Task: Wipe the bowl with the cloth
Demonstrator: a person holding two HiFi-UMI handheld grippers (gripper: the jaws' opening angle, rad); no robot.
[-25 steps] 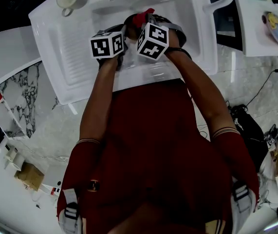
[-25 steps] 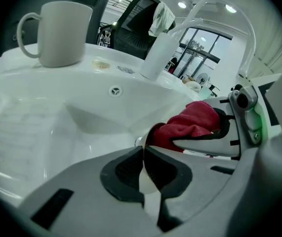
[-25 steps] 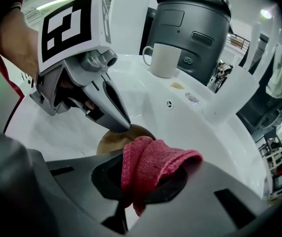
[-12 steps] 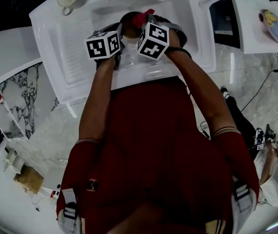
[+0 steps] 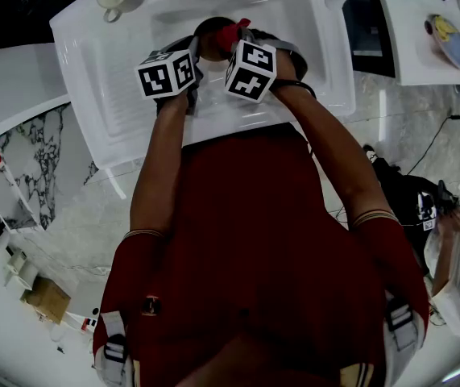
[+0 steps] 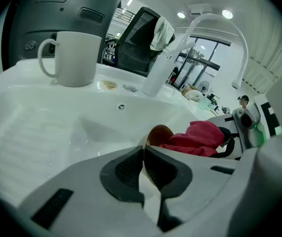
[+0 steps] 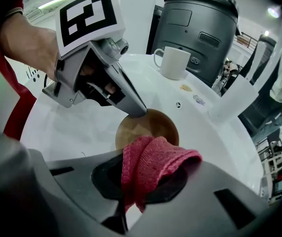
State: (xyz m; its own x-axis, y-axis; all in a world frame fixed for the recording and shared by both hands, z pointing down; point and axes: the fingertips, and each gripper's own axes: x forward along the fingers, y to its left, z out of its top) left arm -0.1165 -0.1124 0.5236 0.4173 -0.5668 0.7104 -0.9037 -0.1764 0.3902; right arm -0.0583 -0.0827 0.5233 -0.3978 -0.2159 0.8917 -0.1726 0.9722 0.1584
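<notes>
While the left gripper (image 6: 143,151) clamps its jaws on the rim of the brown bowl (image 7: 153,125), the bowl sits inside the basin of the white sink (image 5: 294,22). The right gripper (image 7: 141,181) is closed on a bunched red cloth (image 7: 150,164), whose fold hangs at the bowl's near rim; the bowl's visible inside holds nothing else. A white mug (image 7: 173,62) stands on the sink's ledge, well apart.
</notes>
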